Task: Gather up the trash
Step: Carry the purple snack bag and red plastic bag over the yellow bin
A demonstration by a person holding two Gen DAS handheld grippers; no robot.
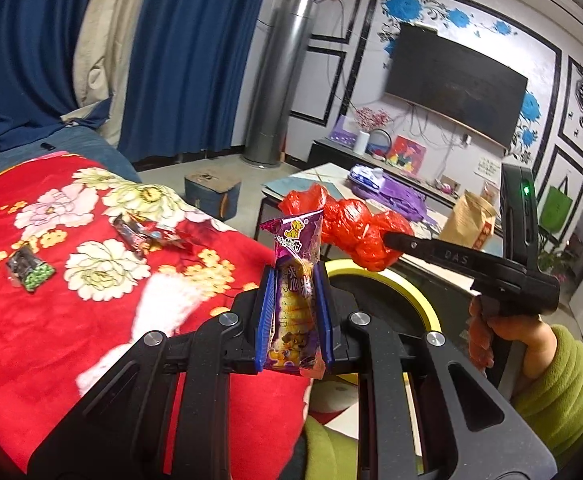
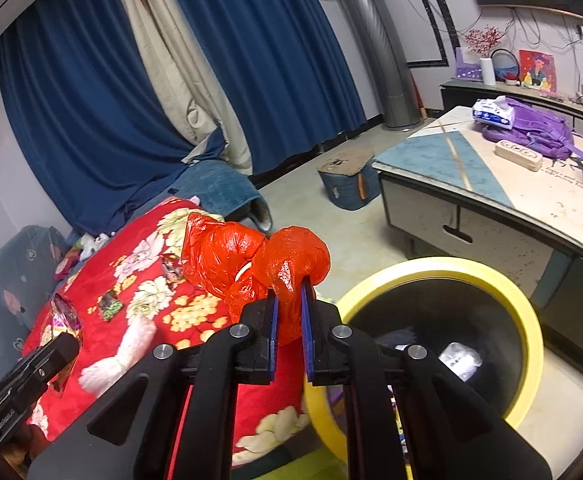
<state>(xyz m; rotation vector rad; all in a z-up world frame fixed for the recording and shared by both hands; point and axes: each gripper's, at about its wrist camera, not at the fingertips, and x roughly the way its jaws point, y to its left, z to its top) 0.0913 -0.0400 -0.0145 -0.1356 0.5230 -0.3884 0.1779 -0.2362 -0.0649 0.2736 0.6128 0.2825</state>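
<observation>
The left gripper point(image 1: 293, 312) has its blue fingers point(image 1: 262, 316) pressed tight on a purple snack wrapper point(image 1: 297, 280). The wrapper stands up between the fingers, and its top pokes out above them. It has a little yellow dog on it.

The right gripper point(image 2: 289, 320) has its fingers point(image 2: 272, 332) squeezed on a crumpled red bag point(image 2: 251, 260). The fingers are nearly together with a bit of the bag pinched in the gap. Most of the bag bulges out in front of the fingertips. In the left view the red bag hangs just behind the purple wrapper, held up in the air.

Just under and beside both grippers is a bin point(image 2: 527, 320) with a yellow rim and a black inside. Some white and purple trash lies at the bottom of it. The red bag is near the rim on its left side, not in the bin.

To the left is a bed with a red blanket point(image 1: 51, 320) that has big flowers on it. Two more wrappers lie on the blanket: a dark one with green dots point(image 1: 29, 270) and a shiny crumpled one point(image 1: 147, 234). They are well apart from the grippers.

Past the bin is a tabletop point(image 2: 451, 152) with a purple backpack point(image 2: 531, 128) and a pack of tissues point(image 2: 493, 110) on it. A small blue stool point(image 2: 347, 180) sits on the floor near it. Far back are blue curtains point(image 2: 271, 60), a tall silver tube point(image 1: 279, 80) and a dark TV point(image 1: 455, 84) on the wall.
</observation>
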